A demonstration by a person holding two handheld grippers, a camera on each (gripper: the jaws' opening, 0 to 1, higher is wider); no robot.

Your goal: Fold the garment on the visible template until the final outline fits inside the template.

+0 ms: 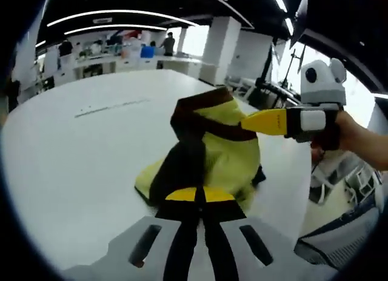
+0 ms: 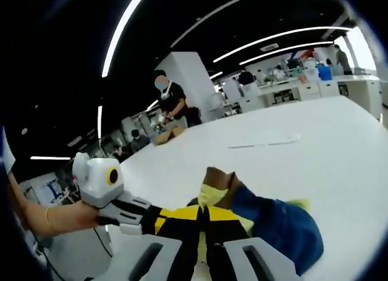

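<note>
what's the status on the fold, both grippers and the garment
Left gripper shut on garment. Right gripper shut on garment too, fabric lifted and bunched over the table. No template outline visible. Nothing in the way.

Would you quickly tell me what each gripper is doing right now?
Left gripper: shut on the garment.
Right gripper: shut on the garment, at its bunched edge.

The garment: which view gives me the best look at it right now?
The left gripper view. There the garment shows as a yellow-green heap with dark brown trim on the white table, with the right gripper at its upper edge. The right gripper view shows a bunched part with blue fabric behind closed jaws.
</note>
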